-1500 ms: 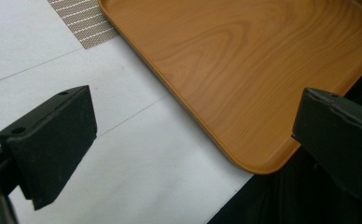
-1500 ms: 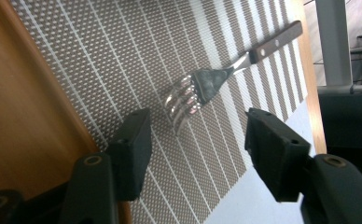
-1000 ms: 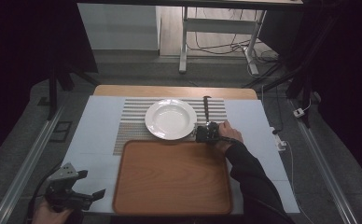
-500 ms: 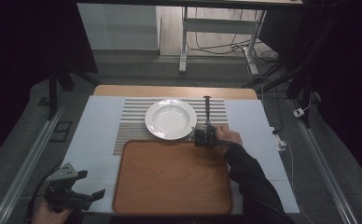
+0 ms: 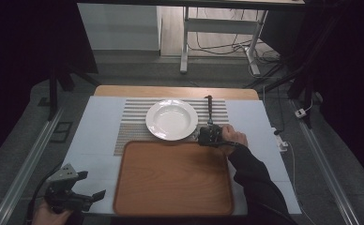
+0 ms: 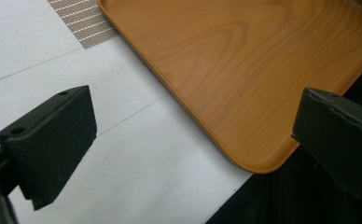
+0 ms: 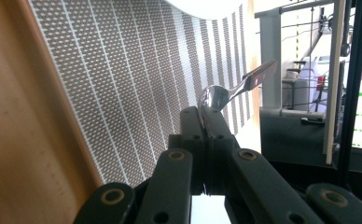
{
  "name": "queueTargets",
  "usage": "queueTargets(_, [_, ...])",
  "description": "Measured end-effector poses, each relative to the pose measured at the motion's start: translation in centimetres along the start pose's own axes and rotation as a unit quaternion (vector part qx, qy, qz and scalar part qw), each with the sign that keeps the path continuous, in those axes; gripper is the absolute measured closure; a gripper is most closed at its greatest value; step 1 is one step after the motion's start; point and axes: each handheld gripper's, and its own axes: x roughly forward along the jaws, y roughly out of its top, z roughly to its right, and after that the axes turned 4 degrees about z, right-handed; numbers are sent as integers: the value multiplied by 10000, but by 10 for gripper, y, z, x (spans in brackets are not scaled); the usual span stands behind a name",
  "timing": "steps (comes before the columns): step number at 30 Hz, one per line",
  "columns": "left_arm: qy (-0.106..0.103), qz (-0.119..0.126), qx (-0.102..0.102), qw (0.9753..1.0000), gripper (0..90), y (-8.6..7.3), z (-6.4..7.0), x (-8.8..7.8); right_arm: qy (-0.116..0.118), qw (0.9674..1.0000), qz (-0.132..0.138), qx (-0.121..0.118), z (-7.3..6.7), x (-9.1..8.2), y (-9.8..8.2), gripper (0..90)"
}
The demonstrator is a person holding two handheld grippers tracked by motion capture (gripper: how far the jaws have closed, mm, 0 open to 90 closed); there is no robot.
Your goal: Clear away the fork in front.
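A white plate [image 5: 170,119] rests on a striped placemat [image 5: 133,123]. Just right of the plate, my right gripper [image 5: 210,134] is shut on a metal spoon [image 5: 209,110], whose handle points away toward the table's far edge. In the right gripper view the jaws [image 7: 207,116] pinch the spoon [image 7: 223,93] at its bowl, and the handle rises over the placemat [image 7: 123,84]. My left gripper [image 5: 92,184] hovers open at the table's near left corner, holding nothing. In the left gripper view its jaws [image 6: 193,140] stand wide apart over the tray's corner.
A wooden tray [image 5: 170,178] lies in front of the placemat, its near corner [image 6: 244,93] close to the left gripper. A white sheet [image 5: 93,136] covers the table. A table frame and cables [image 5: 217,42] stand on the floor beyond.
My right gripper has shifted slightly toward the tray with the spoon in it. The left gripper has stayed where it was.
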Motion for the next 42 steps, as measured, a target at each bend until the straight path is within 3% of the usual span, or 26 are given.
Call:
queueTargets(12, [-25, 0, 23, 10000, 2, 0, 0, 0, 182, 9963, 558, 625, 7, -31, -7, 897])
queueTargets(16, [-23, -36, 67, 10000, 2, 0, 1, 1, 337, 9922, 784, 913, 12, -42, -11, 897])
queueTargets(19, [-30, -50, 83, 9999, 2, 1, 1, 1, 508, 9838, 1038, 1370, 13, -54, -15, 897])
queueTargets(20, [-35, -52, 84, 9999, 2, 1, 1, 1, 508, 9838, 1038, 1370, 13, -54, -15, 897])
queueTargets(21, [-37, -53, 84, 9999, 2, 1, 1, 1, 653, 9774, 1202, 1610, 15, -60, -17, 897])
queueTargets(22, [-31, -53, 84, 9999, 2, 1, 1, 1, 653, 9774, 1202, 1610, 15, -60, -17, 897])
queueTargets(23, [-26, -52, 83, 9999, 4, 1, 1, 1, 769, 9707, 1392, 1803, 17, -66, -20, 897])
queueTargets(24, [-28, -51, 83, 9999, 4, 1, 2, 1, 769, 9707, 1392, 1803, 17, -66, -20, 897])
queueTargets(25, [-12, -51, 93, 9999, 4, 1, 2, 1, 905, 9614, 1588, 2059, 19, -72, -24, 897])
queueTargets(26, [-12, -54, 98, 9999, 4, 1, 2, 1, 905, 9614, 1588, 2059, 19, -72, -24, 897])
queueTargets(27, [-7, -56, 95, 9999, 3, 1, 2, 1, 1015, 9529, 1784, 2235, 21, -79, -27, 897])
queueTargets(28, [-7, -56, 95, 9999, 3, 1, 2, 1, 1015, 9529, 1784, 2235, 21, -79, -27, 897])
queueTargets(29, [-14, -58, 93, 9999, 3, 1, 2, 2, 1163, 9425, 1987, 2421, 22, -85, -29, 897])
queueTargets(30, [-14, -58, 93, 9999, 3, 1, 2, 2, 1163, 9425, 1987, 2421, 22, -85, -29, 897])
queueTargets(31, [-14, -56, 93, 9999, 3, 1, 2, 1, 1275, 9343, 2153, 2539, 23, -90, -32, 897])
queueTargets(32, [-14, -56, 93, 9999, 3, 1, 2, 1, 1275, 9343, 2153, 2539, 23, -90, -32, 897])
queueTargets(33, [-16, -55, 92, 9999, 3, 1, 2, 1, 1415, 9240, 2320, 2689, 23, -94, -35, 897])
queueTargets(34, [-13, -56, 91, 9999, 3, 1, 2, 1, 1415, 9240, 2320, 2689, 23, -94, -35, 897])
queueTargets(35, [-10, -59, 92, 9999, 2, 1, 2, 1, 1551, 9152, 2435, 2813, 23, -98, -39, 897])
queueTargets(36, [-13, -62, 88, 9999, 2, 1, 2, 2, 1551, 9152, 2435, 2813, 23, -98, -39, 897])
queueTargets(37, [-18, -77, 86, 9999, 3, 1, 2, 2, 1675, 9055, 2550, 2948, 23, -101, -42, 897])
queueTargets(38, [-18, -77, 86, 9999, 3, 1, 2, 2, 1675, 9055, 2550, 2948, 23, -101, -42, 897])
queueTargets(39, [-20, -87, 87, 9999, 3, 1, 2, 2, 1809, 8977, 2628, 3038, 22, -104, -46, 897])
queueTargets(40, [-24, -95, 87, 9999, 3, 1, 2, 2, 1809, 8977, 2628, 3038, 22, -104, -46, 897])
queueTargets(41, [-26, -99, 93, 9999, 2, 1, 2, 2, 1885, 8919, 2686, 3113, 20, -107, -48, 897])
queueTargets(42, [-30, -102, 104, 9999, 2, 1, 2, 2, 1885, 8919, 2686, 3113, 20, -107, -48, 897])
